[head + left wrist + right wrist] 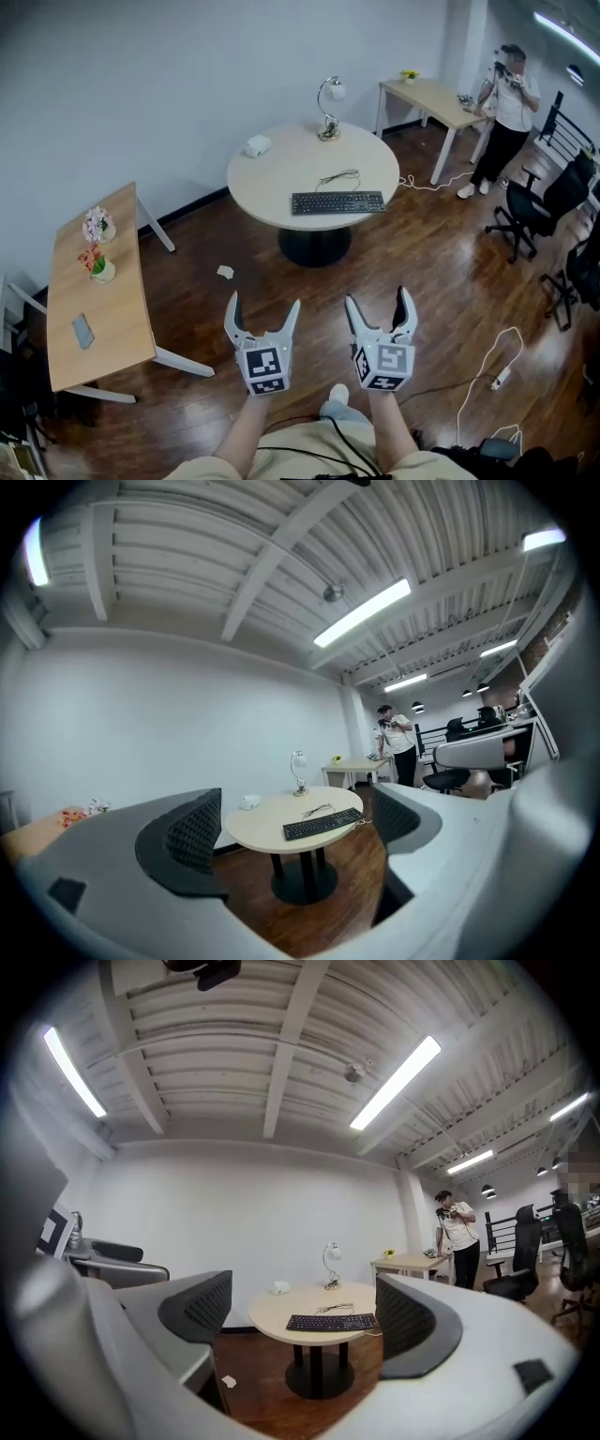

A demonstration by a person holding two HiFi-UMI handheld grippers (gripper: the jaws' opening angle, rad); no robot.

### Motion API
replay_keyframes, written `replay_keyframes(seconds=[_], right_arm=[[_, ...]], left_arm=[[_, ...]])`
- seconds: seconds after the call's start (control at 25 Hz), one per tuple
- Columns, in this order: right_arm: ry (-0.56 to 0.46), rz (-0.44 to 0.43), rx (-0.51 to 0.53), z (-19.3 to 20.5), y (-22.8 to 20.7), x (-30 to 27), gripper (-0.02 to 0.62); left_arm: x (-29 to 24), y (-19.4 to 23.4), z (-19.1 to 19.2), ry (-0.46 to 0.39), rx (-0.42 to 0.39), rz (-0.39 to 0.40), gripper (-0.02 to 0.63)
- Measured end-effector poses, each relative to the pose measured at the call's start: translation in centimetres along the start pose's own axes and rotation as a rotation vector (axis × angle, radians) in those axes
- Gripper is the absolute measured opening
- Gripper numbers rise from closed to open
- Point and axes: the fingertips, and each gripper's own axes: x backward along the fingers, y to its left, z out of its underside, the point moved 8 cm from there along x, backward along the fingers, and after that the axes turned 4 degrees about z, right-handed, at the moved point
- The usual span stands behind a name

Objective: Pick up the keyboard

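Note:
A black keyboard (338, 202) lies near the front edge of a round beige table (272, 178), with its coiled cable (337, 177) behind it. It also shows on the table in the left gripper view as the keyboard (322, 825) and in the right gripper view as the keyboard (333, 1322). My left gripper (262, 311) and right gripper (380, 307) are held side by side well short of the table, above the wooden floor. Both stand open with nothing between their jaws.
A desk lamp (329, 105) and a small white object (256, 145) stand on the round table. A long wooden desk (75, 300) with flowers is at the left. A person (502, 117) stands by a far desk (436, 101). Office chairs (548, 211) and floor cables (492, 375) are at the right.

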Motion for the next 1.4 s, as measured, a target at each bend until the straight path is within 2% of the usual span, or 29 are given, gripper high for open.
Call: replay_keyframes(seconds=[0.28, 0.48, 0.68, 0.84, 1.0, 1.16, 1.28, 1.4], right_arm=[[-0.023, -0.036, -0.014, -1.0, -6.3, -6.8, 0.491], [0.029, -0.032, -0.072, 0.4, -10.1, -10.0, 0.491], [0.048, -0.001, -0.105, 2.2, -12.7, -13.3, 0.486], [0.062, -0.007, -0.084, 3.4, -13.0, -17.7, 0.485], [0.091, -0.043, -0.02, 3.9, -12.6, -25.5, 0.485], [0.076, -0.098, 0.058, 2.4, -12.0, -36.1, 0.485], [0.096, -0.132, 0.073, 1.4, -10.8, -42.9, 0.485], [0.116, -0.147, 0.076, 2.0, -9.3, -48.4, 0.485]], left_arm=[[-8.7, -3.4, -2.0, 0.001, 0.022, -0.015, 0.491], [-12.9, -5.5, -1.8, 0.044, 0.026, 0.014, 0.488], [-16.7, -4.7, -0.6, 0.044, 0.002, 0.006, 0.487], [-22.2, -3.7, 1.2, 0.062, 0.025, 0.035, 0.485], [-30.7, -1.6, 2.5, 0.049, 0.045, 0.086, 0.485], [-40.9, 1.7, 2.8, 0.057, 0.096, 0.139, 0.485], [-46.9, 4.5, 2.2, 0.08, 0.118, 0.172, 0.485], [-51.9, 7.1, 2.1, 0.087, 0.123, 0.23, 0.485]])
